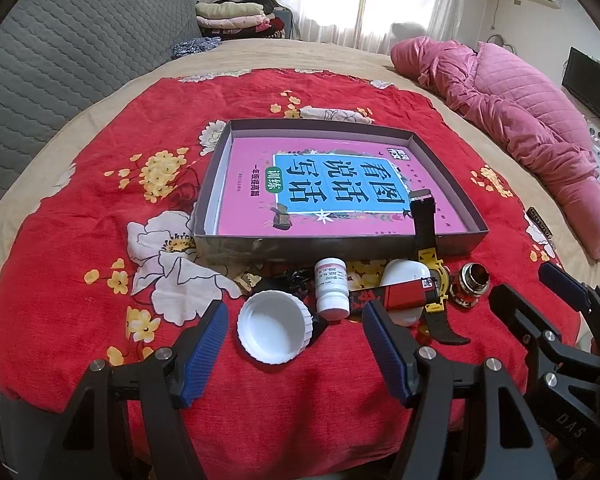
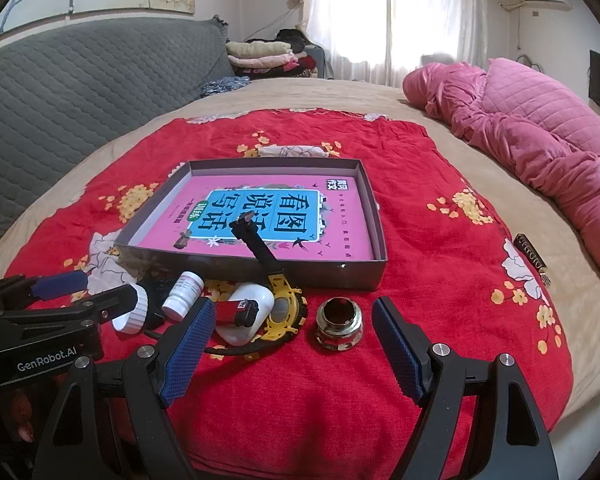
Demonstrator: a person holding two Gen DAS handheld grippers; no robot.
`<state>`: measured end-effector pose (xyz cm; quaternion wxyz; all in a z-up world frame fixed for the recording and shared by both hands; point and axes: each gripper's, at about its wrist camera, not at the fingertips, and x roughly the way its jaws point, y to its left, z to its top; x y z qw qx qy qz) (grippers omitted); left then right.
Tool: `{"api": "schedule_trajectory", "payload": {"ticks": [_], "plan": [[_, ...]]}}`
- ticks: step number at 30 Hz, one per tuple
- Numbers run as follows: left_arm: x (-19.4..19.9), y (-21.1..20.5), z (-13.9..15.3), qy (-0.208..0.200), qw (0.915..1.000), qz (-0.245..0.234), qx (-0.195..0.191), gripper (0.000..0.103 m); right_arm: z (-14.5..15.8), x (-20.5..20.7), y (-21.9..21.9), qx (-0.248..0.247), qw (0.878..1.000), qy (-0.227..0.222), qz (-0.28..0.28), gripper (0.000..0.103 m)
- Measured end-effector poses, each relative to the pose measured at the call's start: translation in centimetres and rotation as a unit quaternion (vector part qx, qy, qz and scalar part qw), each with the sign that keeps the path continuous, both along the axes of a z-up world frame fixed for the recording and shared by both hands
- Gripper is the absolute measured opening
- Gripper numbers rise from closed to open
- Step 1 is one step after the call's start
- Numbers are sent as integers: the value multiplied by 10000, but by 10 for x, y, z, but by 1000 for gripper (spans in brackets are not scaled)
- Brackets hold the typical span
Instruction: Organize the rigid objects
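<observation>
A shallow grey box [image 1: 452, 246] [image 2: 260, 274] with a pink book lining it lies on the red floral cloth. In front of it lie a white lid [image 1: 274, 330] [image 2: 134, 312], a small white pill bottle [image 1: 332, 290] [image 2: 184, 294], a red lighter [image 1: 406, 294] [image 2: 236, 310] on a white case [image 1: 400, 274] [image 2: 256, 300], a yellow watch [image 1: 432, 264] [image 2: 284, 312] with its black strap leaning over the box wall, and a small glass ink jar [image 1: 472, 284] [image 2: 339, 326]. My left gripper [image 1: 296, 354] is open around the lid. My right gripper [image 2: 294, 354] is open just before the jar.
The red cloth [image 1: 260, 400] covers a beige bed. A pink quilt [image 1: 540, 128] [image 2: 540, 128] is heaped at the right. A grey headboard [image 1: 60, 60] stands at the left. Folded clothes [image 1: 236, 16] are stacked at the back.
</observation>
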<state>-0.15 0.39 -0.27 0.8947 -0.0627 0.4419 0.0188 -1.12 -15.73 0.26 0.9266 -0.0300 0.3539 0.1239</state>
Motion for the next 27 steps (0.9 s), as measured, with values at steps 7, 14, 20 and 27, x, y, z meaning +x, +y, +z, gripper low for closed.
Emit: {"api": "schedule_trajectory", "payload": {"ticks": [7,14,20,27], "plan": [[0,1,1,-8,10000,14,7,69,0,0,0,-3,10000,2,6,81],[0,3,0,15,10000,69,-6,69,0,1,-1,20,10000,16,-19,81],[0,9,-1,72,9999,124,-22,69,-5,4,-7,99,9998,112,-115,81],[-3,28,-3,145,9993,340,-111,69,-10,10,-21,243,9988,243,-360,81]]}}
